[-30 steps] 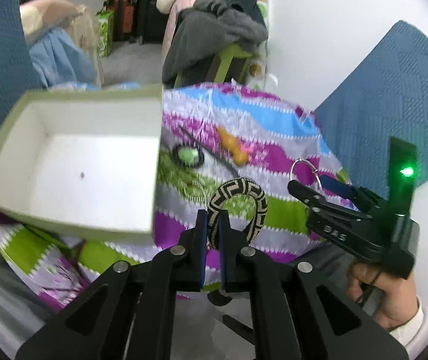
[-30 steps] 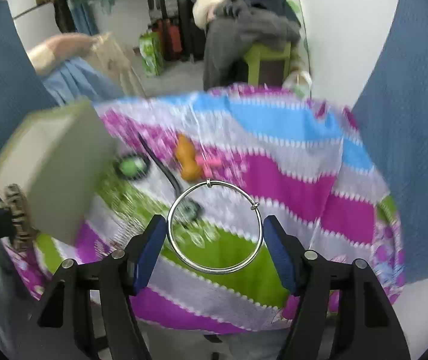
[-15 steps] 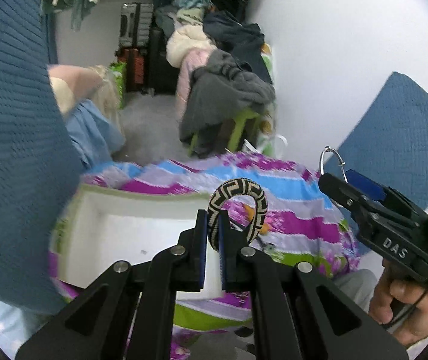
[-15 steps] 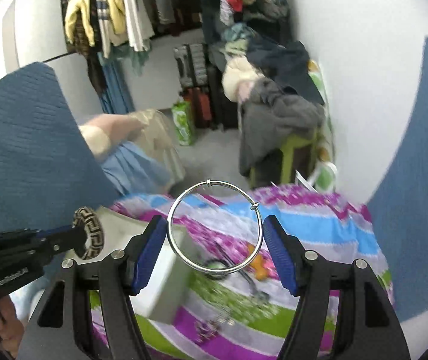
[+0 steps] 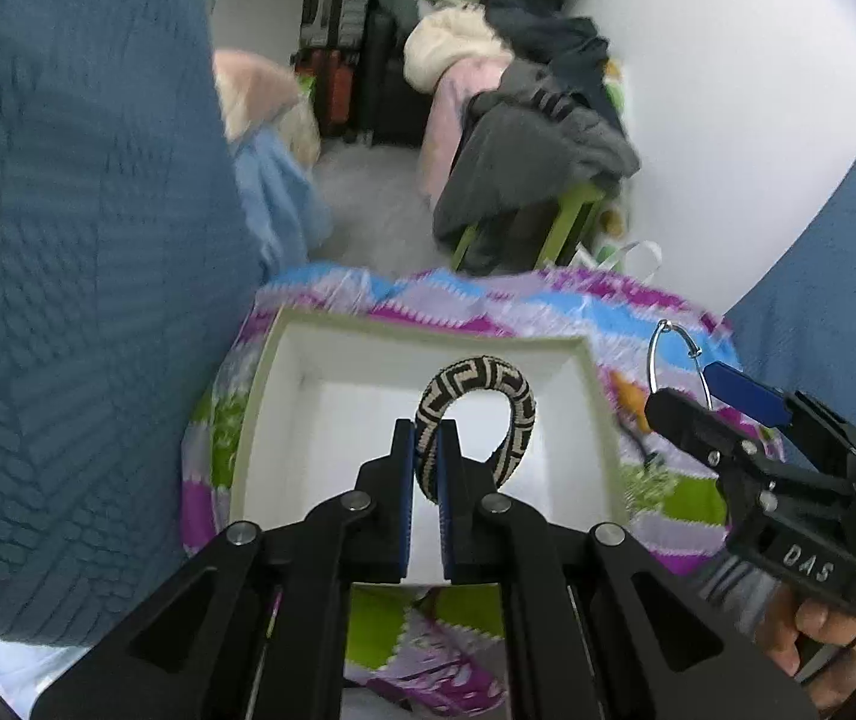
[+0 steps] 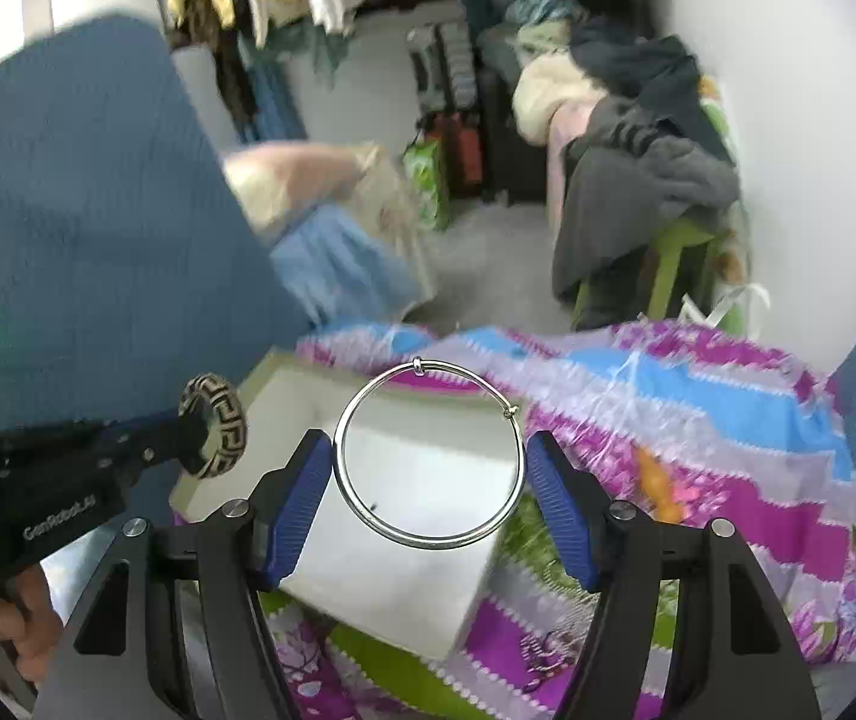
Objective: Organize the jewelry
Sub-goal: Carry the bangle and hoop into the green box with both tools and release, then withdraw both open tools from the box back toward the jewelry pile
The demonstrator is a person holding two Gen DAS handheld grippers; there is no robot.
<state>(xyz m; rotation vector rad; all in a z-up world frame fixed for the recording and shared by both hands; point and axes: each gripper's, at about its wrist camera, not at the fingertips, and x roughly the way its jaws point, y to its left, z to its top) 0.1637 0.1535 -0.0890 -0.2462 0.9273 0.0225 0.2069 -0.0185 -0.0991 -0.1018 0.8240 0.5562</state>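
The left gripper [image 5: 425, 450] has its fingers squeezed tight on the patterned bracelet [image 5: 482, 408], so it hangs over the white box [image 5: 599, 420]. At three o'clock, the right gripper [image 6: 428, 480] fingers pinch the silver ring [image 6: 428, 456] from both sides, ready to drop in too.

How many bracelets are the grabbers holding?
2. A patterned bracelet is pinched in the left gripper, and a silver bangle spans the right gripper, both over the white box.

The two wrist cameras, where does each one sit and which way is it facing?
Left wrist: on the left tool, looking down along its fingers, shut on the patterned bangle over the white box; the right tool and a hand show.
Right wrist: on the right tool, looking down at the silver hoop it holds; the left tool shows.
Shared: box, both bangles, striped cloth.
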